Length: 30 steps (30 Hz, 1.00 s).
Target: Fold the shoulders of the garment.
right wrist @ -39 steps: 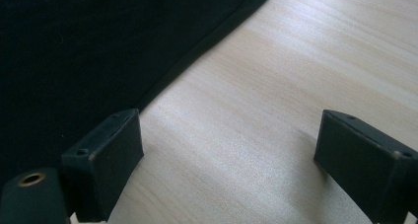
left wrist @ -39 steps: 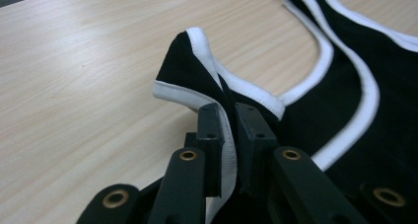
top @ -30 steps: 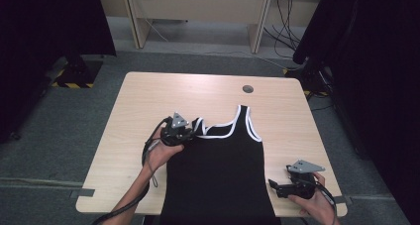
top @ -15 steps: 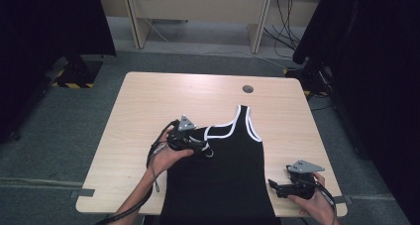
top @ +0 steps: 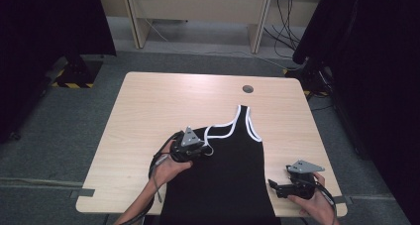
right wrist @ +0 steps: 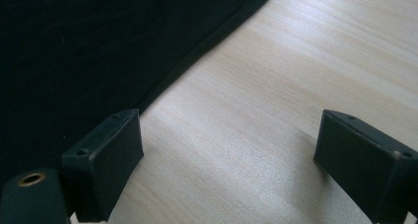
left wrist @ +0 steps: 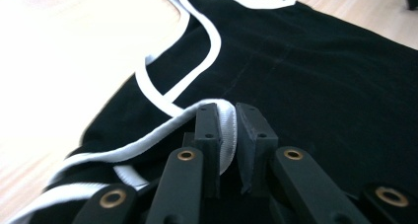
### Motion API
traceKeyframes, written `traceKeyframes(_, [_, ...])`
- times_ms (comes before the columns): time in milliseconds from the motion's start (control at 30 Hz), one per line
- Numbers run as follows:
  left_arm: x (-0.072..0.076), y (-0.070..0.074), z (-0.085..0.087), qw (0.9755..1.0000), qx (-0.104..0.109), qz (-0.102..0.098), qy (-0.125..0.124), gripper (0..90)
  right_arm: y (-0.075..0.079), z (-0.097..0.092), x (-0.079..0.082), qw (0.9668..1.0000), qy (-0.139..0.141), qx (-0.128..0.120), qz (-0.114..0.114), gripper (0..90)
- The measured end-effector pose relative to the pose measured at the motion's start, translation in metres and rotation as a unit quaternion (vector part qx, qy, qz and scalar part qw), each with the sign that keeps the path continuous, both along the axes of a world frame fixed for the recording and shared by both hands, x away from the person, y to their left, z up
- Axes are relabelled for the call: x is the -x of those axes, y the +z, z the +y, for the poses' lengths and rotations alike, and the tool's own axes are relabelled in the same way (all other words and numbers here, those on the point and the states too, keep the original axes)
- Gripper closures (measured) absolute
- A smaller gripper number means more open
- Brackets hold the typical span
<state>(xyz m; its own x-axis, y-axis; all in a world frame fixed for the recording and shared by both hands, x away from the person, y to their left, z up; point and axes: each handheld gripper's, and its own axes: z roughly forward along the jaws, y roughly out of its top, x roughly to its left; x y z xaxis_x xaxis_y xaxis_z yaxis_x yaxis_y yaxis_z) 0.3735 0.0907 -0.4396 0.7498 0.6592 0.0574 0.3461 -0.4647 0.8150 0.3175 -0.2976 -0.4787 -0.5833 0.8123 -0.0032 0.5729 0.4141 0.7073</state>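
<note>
The left tongs (top: 205,149) have just closed on the white strap (left wrist: 227,128) of the black top (top: 228,180), which lies flat at the near middle of the table (top: 148,111). Compared with a second ago, this strap is now pulled toward 3 o'clock, over the top, so a fold seems to begin. The right tongs (right wrist: 231,155) rest open at 5 o'clock, beside the hem, holding nothing.
</note>
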Motion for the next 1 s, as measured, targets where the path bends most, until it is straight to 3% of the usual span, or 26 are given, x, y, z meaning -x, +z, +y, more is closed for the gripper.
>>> traceKeyframes(67, [0.012, 0.001, 0.007, 1.0, 0.001, 0.002, -0.006, 79.3, 0.0, 0.0, 0.0, 1.0, 0.0, 0.0, 0.0, 11.4])
traceKeyframes(167, [0.027, -0.01, 0.014, 0.9999, -0.009, 0.009, -0.007, 79.2, 0.0, 0.0, 0.0, 1.0, 0.0, 0.0, 0.0, 11.4])
traceKeyframes(233, [0.033, -0.02, 0.018, 0.9996, -0.02, 0.018, -0.006, 78.3, 0.0, 0.0, 0.0, 1.0, 0.0, 0.0, 0.0, 11.4])
traceKeyframes(333, [0.038, -0.031, 0.023, 0.9992, -0.02, 0.036, -0.005, 74.8, 0.0, 0.0, 0.0, 1.0, -0.001, 0.0, 0.0, 11.4])
traceKeyframes(467, [0.041, -0.033, 0.024, 0.9989, -0.015, 0.044, -0.004, 58.6, 0.0, 0.0, 0.0, 1.0, -0.002, 0.0, 0.0, 11.4])
traceKeyframes(533, [0.044, -0.03, 0.022, 0.9991, -0.012, 0.04, 0.003, 44.7, 0.0, 0.0, 0.0, 1.0, -0.002, 0.0, 0.0, 11.4])
traceKeyframes(700, [0.054, -0.022, 0.024, 0.9994, -0.001, 0.033, 0.011, 27.0, 0.0, 0.0, 0.0, 1.0, -0.002, 0.0, 0.0, 11.4])
traceKeyframes(900, [0.057, -0.035, 0.031, 0.9986, -0.022, 0.04, 0.027, 17.0, 0.0, 0.0, 0.0, 1.0, 0.001, -0.002, 0.001, 11.7])
traceKeyframes(1000, [0.055, -0.04, 0.037, 0.9981, -0.019, 0.047, 0.033, 15.5, 0.001, -0.001, -0.002, 1.0, -0.001, -0.005, 0.002, 12.5])
